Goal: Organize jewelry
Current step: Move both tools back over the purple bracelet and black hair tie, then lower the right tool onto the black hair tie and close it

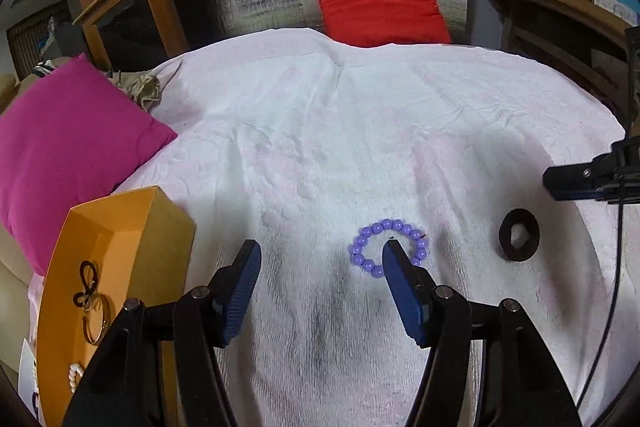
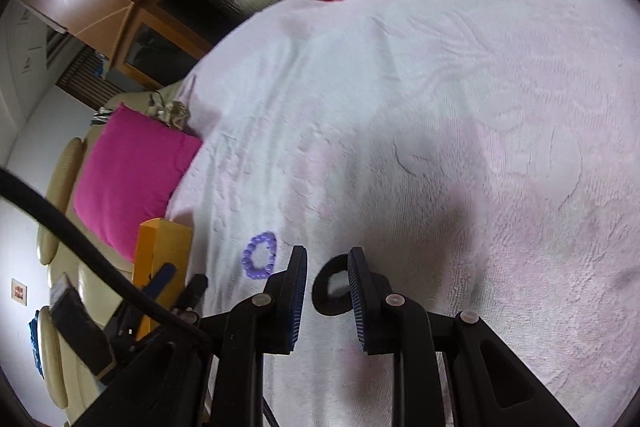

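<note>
- Your white cover fills most of both frames, with a pink cushion at the left edge.
- Your orange box sits lower left in the left view, holding a gold bangle.
- Your left gripper has its fingers wide apart; one tip lies inside the purple bracelet.
- Your right gripper has its fingers narrow, around one side of the black ring.
</note>
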The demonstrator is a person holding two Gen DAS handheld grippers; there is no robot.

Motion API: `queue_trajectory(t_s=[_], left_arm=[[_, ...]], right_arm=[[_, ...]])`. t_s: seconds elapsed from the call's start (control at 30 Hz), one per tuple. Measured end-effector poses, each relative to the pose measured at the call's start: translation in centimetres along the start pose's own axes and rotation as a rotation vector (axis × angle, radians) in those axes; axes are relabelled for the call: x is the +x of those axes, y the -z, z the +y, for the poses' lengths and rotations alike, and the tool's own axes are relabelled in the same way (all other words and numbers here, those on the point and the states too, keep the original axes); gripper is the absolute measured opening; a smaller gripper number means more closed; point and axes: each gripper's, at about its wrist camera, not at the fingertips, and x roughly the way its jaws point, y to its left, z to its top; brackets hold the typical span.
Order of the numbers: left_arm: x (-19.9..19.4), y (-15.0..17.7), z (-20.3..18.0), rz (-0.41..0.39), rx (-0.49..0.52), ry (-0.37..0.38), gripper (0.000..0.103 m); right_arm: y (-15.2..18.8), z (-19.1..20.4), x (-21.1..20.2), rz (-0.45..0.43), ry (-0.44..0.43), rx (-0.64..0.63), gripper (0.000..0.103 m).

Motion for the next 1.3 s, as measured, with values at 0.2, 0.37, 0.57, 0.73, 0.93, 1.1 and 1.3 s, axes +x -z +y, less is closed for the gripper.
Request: queue_trajectory(t_s=[0.2,0.37,0.57,0.73,0.93,1.1,1.3], left_arm=[[0.0,-0.7,-0.2,-0.030,0.025,0.008,0.064],[-0.4,-1.2,0.2,-0.053,0.018,0.021,0.064],[-1.1,-1.4,0.3,-0.076,0.023,0.020,0.064],[-1.2,-1.2,0.7,-0.071,0.020,0.008,0.064],[-1.1,-0.9,0.8,-0.060,0.018,-0.009,0.064],[-0.8,-0.7,0.6,-0.048,0.042,-0.032,0.064],[-0.2,-0.5,0.6,-0.028,0.043,-0.042,0.064]], right_arm=[[0.1,0.9,0.8,0.031,0.025,-0.009,0.023],[0.5,0.9,0.3,0.028,0.036,0.010,0.023],[1.3,0.7,-1.3,0.009,0.029,0.034,0.023],[2.7,0.1,-3.3,-0.029,0.011,0.060,0.046],[3.2,0.6,-3.0,-0.036,-0.010,0.047,0.047],[3.0,0.9,-1.4,-0.010,-0.005,0.044,0.047],[2.9,0.2,-1.0,-0.008,0.003,0.079,0.047]])
